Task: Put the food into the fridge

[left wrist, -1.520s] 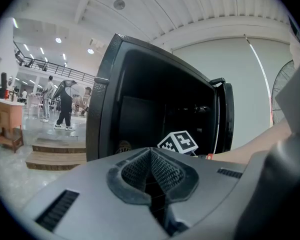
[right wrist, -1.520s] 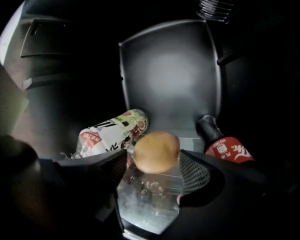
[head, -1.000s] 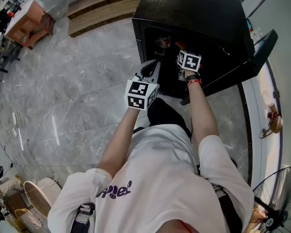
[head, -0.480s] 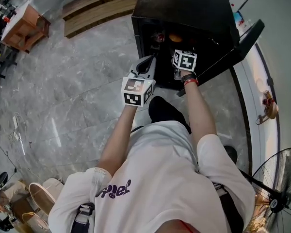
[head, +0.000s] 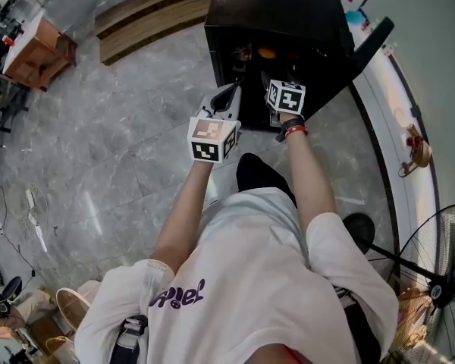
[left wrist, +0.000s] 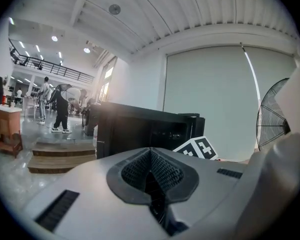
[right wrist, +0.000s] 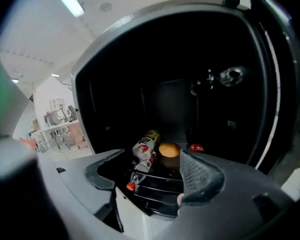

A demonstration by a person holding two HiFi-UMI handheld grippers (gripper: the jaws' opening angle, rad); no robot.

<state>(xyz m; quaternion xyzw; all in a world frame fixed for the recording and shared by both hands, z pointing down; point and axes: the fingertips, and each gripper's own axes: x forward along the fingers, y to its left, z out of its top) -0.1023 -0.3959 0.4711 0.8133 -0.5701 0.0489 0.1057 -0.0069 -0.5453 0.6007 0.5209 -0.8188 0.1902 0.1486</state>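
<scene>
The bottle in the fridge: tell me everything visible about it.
The bottle lies on its side on the dark wire shelf inside the black fridge, red cap toward the open front, base deeper in. It looks like clear plastic with a white and red label around its body; the print is unreadable. A round orange food item sits close at its right; whether they touch cannot be told.

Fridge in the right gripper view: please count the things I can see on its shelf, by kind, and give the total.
bottle, lying on its side: 1
round orange food: 1
red item, kind unclear: 1
Total: 3
</scene>
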